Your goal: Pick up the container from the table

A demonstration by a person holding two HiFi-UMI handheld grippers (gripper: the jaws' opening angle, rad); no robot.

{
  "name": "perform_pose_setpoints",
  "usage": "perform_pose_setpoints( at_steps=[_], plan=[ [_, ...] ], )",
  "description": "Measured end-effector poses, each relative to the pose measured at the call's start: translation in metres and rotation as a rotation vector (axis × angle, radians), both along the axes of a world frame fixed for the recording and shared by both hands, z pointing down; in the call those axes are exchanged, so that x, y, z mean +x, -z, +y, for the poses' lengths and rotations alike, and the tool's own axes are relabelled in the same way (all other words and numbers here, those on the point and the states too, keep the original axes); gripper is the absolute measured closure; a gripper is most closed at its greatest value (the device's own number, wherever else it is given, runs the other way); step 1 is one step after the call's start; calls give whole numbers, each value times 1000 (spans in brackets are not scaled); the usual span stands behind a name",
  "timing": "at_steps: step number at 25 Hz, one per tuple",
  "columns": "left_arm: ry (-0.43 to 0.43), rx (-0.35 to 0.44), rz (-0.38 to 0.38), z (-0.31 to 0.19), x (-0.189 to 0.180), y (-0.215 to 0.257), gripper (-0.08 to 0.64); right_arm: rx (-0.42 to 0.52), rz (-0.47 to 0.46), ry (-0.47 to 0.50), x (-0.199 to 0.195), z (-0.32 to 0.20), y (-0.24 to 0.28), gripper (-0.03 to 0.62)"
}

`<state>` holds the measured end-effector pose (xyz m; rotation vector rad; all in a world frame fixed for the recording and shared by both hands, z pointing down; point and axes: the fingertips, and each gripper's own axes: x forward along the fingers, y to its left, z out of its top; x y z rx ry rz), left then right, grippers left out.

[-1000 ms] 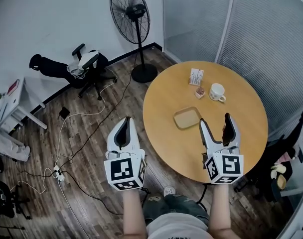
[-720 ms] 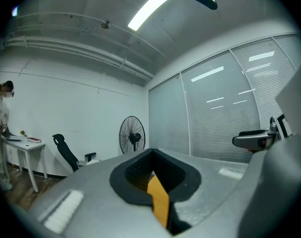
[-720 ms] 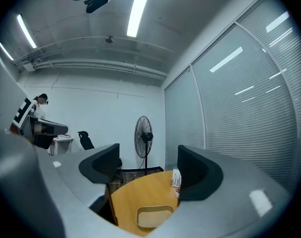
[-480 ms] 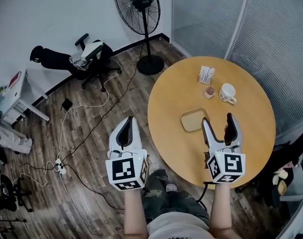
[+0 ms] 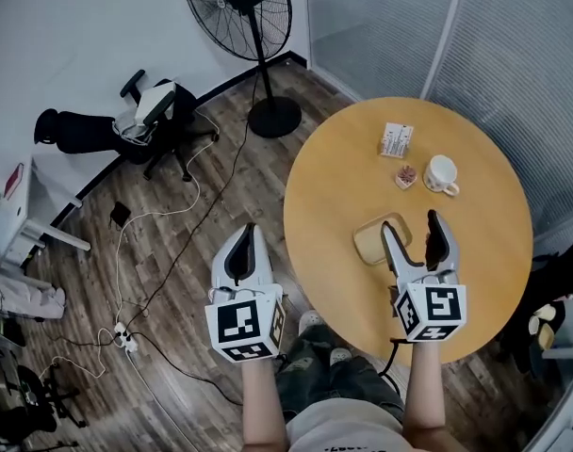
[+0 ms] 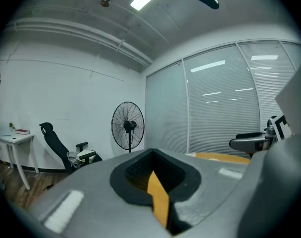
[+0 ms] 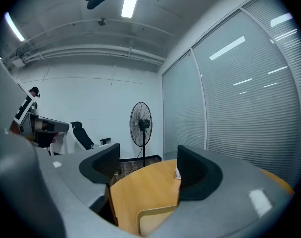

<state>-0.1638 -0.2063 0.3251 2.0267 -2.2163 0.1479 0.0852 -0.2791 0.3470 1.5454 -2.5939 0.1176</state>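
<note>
The container (image 5: 373, 241) is a shallow tan tray with rounded corners, lying on the round wooden table (image 5: 343, 186) near its front. My right gripper (image 5: 409, 222) hovers over the table just right of it, open and empty; its left jaw overlaps the tray's right edge in the head view. In the right gripper view the tray (image 7: 154, 221) shows low between the open jaws of the right gripper (image 7: 145, 175). My left gripper (image 5: 247, 238) hangs over the floor left of the table, shut on nothing. The left gripper view shows the left gripper (image 6: 153, 178) with jaws pressed together.
A white cup (image 5: 442, 174), a small pink item (image 5: 405, 175) and a card box (image 5: 396, 139) stand at the table's far side. A standing fan (image 5: 239, 12), a tipped office chair (image 5: 145, 111) and cables with a power strip (image 5: 122, 333) occupy the floor at left.
The view has shifted, and the table sits closer. My right gripper now stands nearer the tray, its left jaw over the tray's edge. Neither gripper's state has changed.
</note>
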Motion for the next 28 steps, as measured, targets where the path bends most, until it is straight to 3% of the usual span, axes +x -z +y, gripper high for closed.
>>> perform_pose_setpoints(
  at_steps=[7,14,28],
  plan=[
    [-60,-45,14,-48,-24,-22,559,-68,41,-43,-24,-27,-32,202],
    [-128,-127,41,-81,-20,-63,558,-154,73,-78,-25,-42,-72,204],
    [-222,-280,97,-94,-10,-137,558,-334,160,-65,-44,-36,-147,220]
  ],
)
